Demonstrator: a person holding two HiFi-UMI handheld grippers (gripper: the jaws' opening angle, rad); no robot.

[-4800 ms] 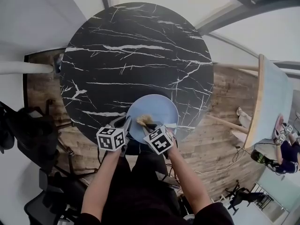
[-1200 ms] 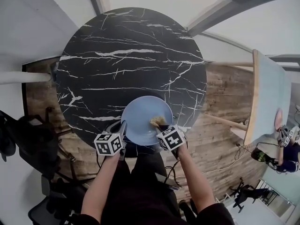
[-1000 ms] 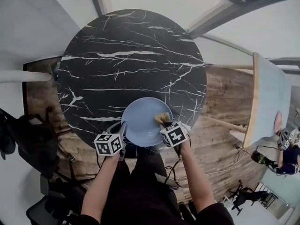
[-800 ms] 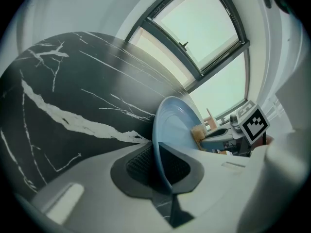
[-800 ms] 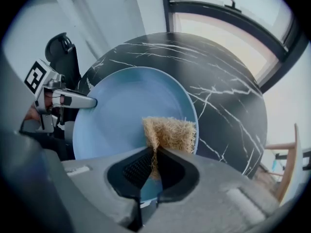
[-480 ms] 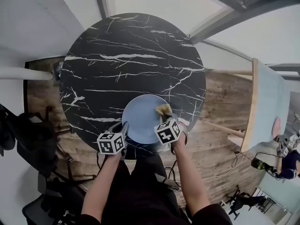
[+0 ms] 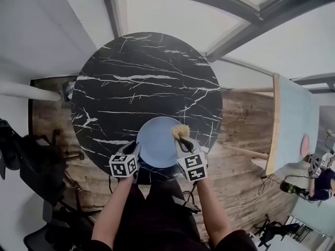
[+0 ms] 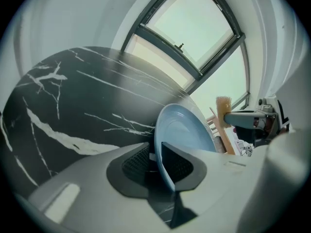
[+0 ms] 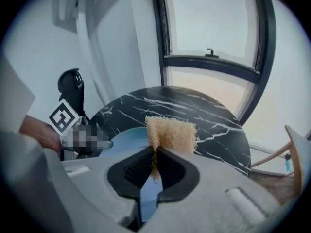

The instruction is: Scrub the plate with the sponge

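The pale blue round glazed plate (image 7: 157,149) lies at the 6 o'clock edge of the round black marble-patterned surface (image 7: 141,77). I'd treat it as stiff, smooth, fairly heavy and breakable, best pinched by its rim, where the slick glaze could slip. The tan fibrous scrubbing sponge (image 9: 171,134) looks light and squashy, so a pinch on its lower edge suffices. My left tongs (image 8: 158,152) have just been opening and stand partly apart around the plate's 8 o'clock rim. The pads seem not to press it, though the angle is poor. My right tongs (image 9: 154,155) are closed on the sponge, holding it over the plate's 2 o'clock rim.
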